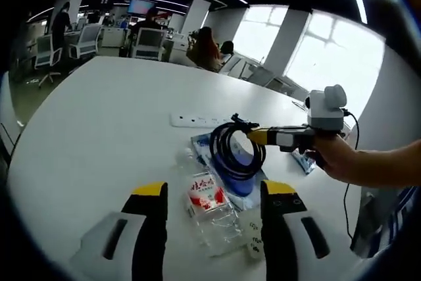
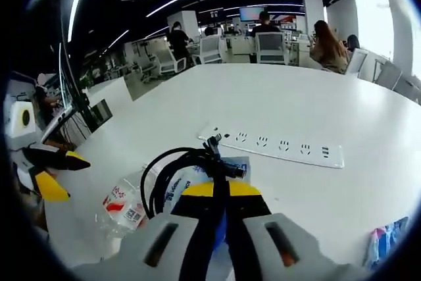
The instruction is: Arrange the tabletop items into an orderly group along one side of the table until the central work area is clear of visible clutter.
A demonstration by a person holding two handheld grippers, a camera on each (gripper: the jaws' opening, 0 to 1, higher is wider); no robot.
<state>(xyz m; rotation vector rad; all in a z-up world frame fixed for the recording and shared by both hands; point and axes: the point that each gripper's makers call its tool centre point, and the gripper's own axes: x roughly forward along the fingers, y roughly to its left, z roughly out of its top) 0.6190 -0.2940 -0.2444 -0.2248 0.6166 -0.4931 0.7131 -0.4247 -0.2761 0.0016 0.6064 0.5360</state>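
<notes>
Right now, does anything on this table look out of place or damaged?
Yes. A clear bottle with a red label lies on its side, crumpled, beside a blue pack near the power strip. The right tool is shut on a black cable coil above them.

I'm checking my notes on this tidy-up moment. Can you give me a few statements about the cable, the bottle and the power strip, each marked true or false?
1. The right gripper is shut on the coiled black cable. True.
2. The left gripper is clamped on the plastic bottle. False: its jaws stand open, with the bottle lying on the table between them.
3. The white power strip lies flat on the white table. True.
4. The bottle stands upright. False: it lies on its side.
5. People sit at desks beyond the table. True.
</notes>
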